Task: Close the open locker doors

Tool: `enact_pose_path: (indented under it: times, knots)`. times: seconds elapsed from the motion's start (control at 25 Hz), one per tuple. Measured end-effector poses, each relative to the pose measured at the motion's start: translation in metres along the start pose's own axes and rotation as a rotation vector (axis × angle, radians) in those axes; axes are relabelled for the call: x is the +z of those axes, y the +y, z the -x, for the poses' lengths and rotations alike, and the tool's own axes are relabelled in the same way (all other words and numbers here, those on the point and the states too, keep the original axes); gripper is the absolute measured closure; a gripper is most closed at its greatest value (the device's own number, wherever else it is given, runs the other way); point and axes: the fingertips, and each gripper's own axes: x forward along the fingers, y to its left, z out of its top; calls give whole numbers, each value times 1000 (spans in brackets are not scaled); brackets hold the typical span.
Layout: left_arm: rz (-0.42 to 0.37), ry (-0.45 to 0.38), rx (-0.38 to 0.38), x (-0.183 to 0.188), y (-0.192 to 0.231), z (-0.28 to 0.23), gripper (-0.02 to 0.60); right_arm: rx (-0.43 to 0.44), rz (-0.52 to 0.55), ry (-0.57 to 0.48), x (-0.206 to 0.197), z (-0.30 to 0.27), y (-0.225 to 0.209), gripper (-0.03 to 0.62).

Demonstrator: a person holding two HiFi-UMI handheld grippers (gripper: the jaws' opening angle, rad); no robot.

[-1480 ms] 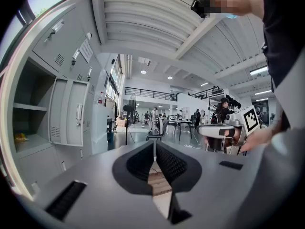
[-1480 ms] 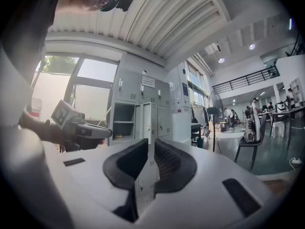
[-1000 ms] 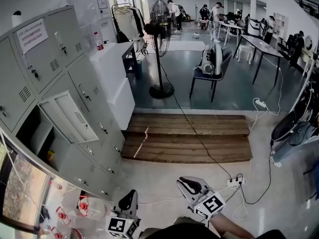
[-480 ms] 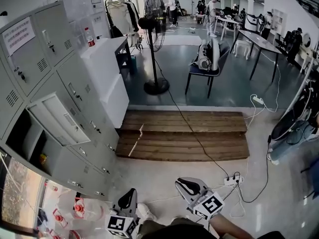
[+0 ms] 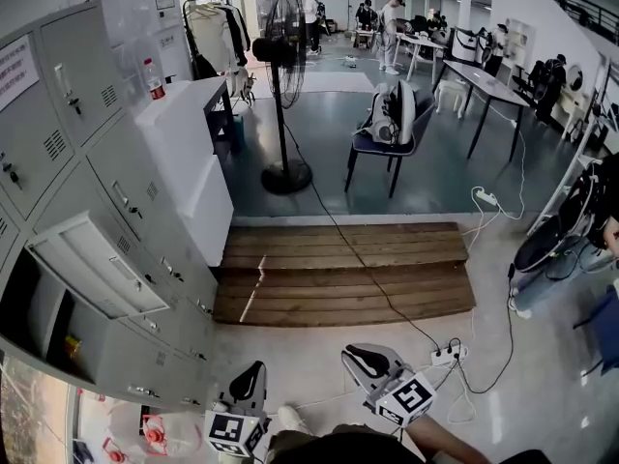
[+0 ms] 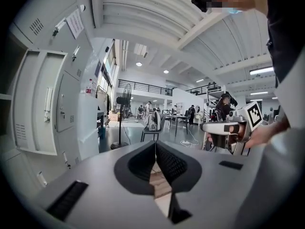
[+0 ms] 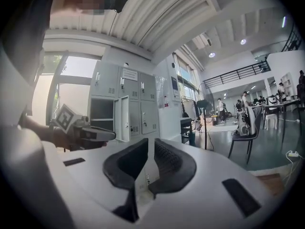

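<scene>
A bank of grey lockers (image 5: 106, 201) runs along the left of the head view. One door (image 5: 92, 271) stands swung out, with its dark compartment (image 5: 34, 322) exposed behind it. The same open door (image 6: 42, 104) shows at the left of the left gripper view and, farther off, as the open door (image 7: 122, 118) in the right gripper view. Both grippers hang low at the bottom of the head view, well apart from the lockers. My left gripper (image 5: 251, 380) (image 6: 155, 146) is shut and empty. My right gripper (image 5: 363, 358) (image 7: 150, 146) is shut too, with nothing between its jaws.
A wooden platform (image 5: 343, 274) lies ahead on the floor, crossed by a black cable that runs to a power strip (image 5: 447, 355). A standing fan (image 5: 280, 61), a white cabinet (image 5: 189, 158) and a chair (image 5: 387, 129) stand beyond. Clear bags (image 5: 145, 435) lie below the lockers.
The head view has shifted: the lockers and the open door have slid left and down in the frame. Both grippers stay at the bottom, shut as before.
</scene>
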Motion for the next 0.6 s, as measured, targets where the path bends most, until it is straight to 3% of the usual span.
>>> enact_pose_path:
  times: [0.24, 0.6]
  knots:
    - [1, 3, -50, 10, 58, -22, 571, -45, 4, -6, 13, -59, -2, 542]
    - [13, -2, -66, 2, 145, -28, 571, -52, 14, -9, 16, -143, 17, 542]
